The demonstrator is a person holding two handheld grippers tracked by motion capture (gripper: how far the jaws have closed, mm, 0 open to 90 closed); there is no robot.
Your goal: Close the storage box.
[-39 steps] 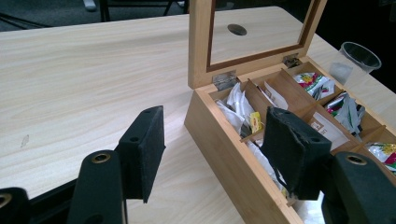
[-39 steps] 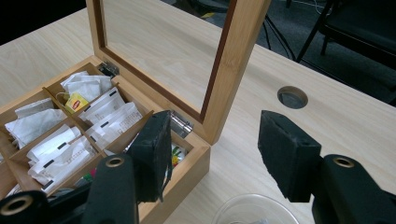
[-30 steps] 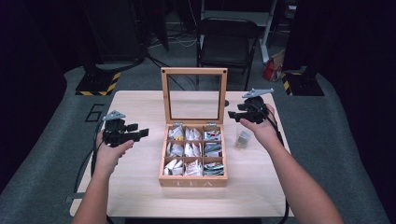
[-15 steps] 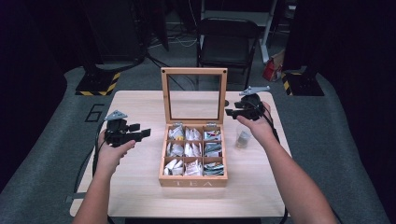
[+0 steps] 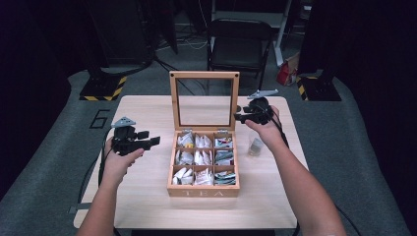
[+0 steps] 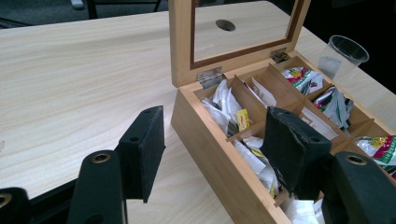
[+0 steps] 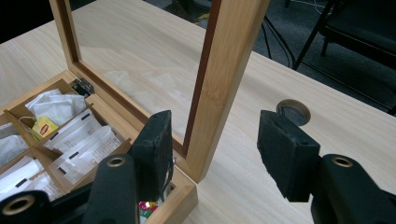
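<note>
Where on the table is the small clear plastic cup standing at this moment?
In the high view, the small clear plastic cup stands on the light wooden table, just right of the open wooden tea box and beside the person's right forearm.

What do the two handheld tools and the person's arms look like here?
Both tools, left tool and right tool, are black, with two blocky foam-faced pads on arms showing brass-ringed holes. Each carries a grey three-cornered plate on top and trails a black cable. The forearms are bare, with no sleeves in view.
</note>
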